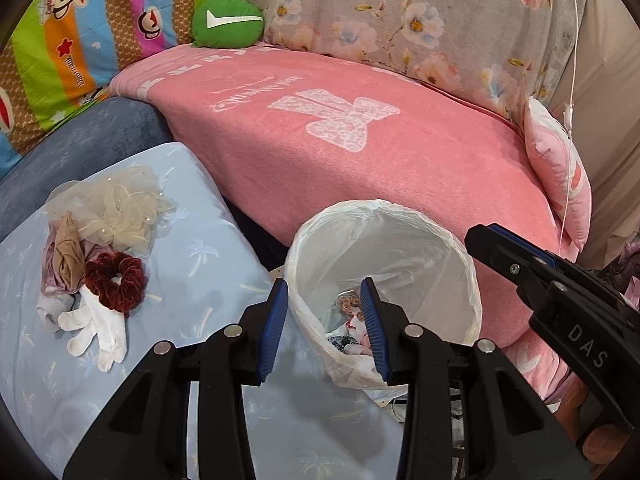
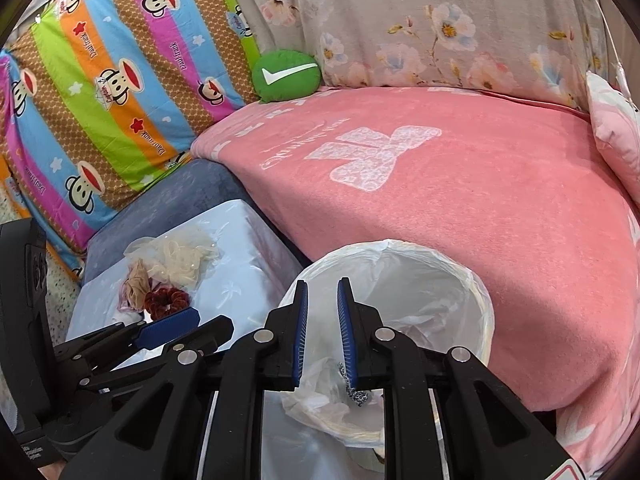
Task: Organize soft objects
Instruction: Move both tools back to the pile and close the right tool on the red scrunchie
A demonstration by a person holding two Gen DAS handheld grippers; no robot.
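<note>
1. The left hand-held gripper [image 1: 325, 322] hangs over the near rim of the bin [image 1: 460, 256], its blue pads [image 1: 276, 320] spread with the liner's edge in the gap; I cannot see either pad pressing on it.
2. The right hand-held gripper [image 2: 322, 330] hovers over the same bin, pads a little apart and nothing pinched. In the left camera its black body [image 1: 560, 284] comes in from 3 o'clock, with "DAS" in white letters on it.
3. Inside the bin lie soft things: a black-and-white patterned piece [image 2: 360, 394] and pale scraps [image 1: 352, 320], too tangled and half hidden by the pads to name.
4. At 9 o'clock of the bin, on the pale blue surface [image 1: 200, 248], sits the remaining pile: a dark red scrunchie [image 1: 116, 280], a white glove [image 1: 96, 332], a beige stocking [image 1: 68, 252] and a cream mesh bundle [image 1: 124, 208], all touching. A lilac cloth under them is mostly covered.
5. At 12 o'clock spreads a pink blanket [image 1: 400, 168] with a big white letter and upside-down script I cannot read.
6. Further back, a green cushion [image 1: 226, 22] shows a white tick; the striped monkey pillow [image 2: 120, 92] reads "Paul frank" and "Captain".
7. A floral cover [image 1: 420, 20] stands behind; a pink pillow [image 1: 560, 184] at 2 o'clock is cut off at the edge.
</note>
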